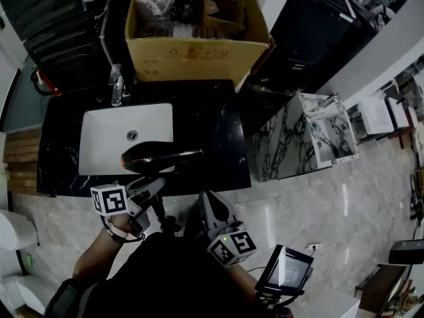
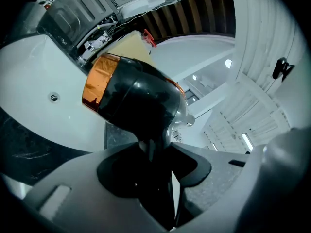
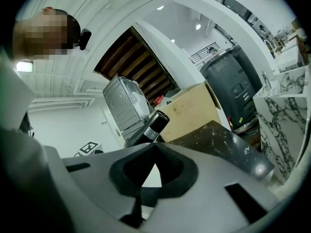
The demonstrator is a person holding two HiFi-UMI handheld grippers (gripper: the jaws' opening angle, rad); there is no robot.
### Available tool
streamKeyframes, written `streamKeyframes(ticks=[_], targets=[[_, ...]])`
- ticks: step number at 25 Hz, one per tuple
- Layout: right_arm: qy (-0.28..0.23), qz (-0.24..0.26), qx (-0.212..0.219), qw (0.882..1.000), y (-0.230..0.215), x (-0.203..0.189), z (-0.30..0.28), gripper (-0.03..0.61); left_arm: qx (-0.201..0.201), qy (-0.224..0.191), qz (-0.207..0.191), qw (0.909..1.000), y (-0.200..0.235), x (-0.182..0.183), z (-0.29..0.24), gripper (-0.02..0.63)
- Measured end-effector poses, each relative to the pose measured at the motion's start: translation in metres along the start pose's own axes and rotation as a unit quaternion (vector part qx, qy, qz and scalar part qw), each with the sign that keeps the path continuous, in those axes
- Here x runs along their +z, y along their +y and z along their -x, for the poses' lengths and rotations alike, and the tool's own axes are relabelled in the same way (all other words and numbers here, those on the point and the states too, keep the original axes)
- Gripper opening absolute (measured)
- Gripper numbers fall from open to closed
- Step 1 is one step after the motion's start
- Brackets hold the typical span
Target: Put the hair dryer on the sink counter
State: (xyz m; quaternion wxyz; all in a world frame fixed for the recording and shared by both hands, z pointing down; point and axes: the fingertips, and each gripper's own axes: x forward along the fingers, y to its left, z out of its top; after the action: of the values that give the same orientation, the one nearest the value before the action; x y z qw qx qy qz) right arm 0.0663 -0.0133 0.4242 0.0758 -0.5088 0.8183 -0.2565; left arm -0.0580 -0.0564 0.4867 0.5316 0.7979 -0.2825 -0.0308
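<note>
Nearest in head view, left gripper (image 1: 152,185) just below the black desk (image 1: 212,144) edge, holding hair dryer (image 1: 159,158) level over the front rim of the white sink (image 1: 99,121) and the desk; right gripper (image 1: 205,197) beside, clear of it. Left gripper view: fingers (image 2: 73,188) clamped on dryer's dark underside, copper end toward basin. Right gripper view: fingers (image 3: 218,178) pressed together, nothing between.

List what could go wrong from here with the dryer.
1. The dryer hangs partly over the basin; released here, it may slide in rather than rest on the counter.
2. The left tool clamps only the handle, so the heavy body might pivot.
</note>
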Motion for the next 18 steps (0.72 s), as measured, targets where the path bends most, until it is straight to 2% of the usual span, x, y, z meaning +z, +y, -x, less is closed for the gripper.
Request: streamKeyframes(ticks=[4,18], targets=[[0.002,-0.002,0.009,1.0,-0.024,0.017,-0.012,-0.005,0.004,-0.011,0.005,0.9999,-0.007,0.016,-0.023,0.173],[0.029,-0.027,0.04,0.998,-0.077,0.035,-0.046,-0.005,0.036,-0.016,0.01,0.9992,-0.013,0.046,-0.079,0.173]])
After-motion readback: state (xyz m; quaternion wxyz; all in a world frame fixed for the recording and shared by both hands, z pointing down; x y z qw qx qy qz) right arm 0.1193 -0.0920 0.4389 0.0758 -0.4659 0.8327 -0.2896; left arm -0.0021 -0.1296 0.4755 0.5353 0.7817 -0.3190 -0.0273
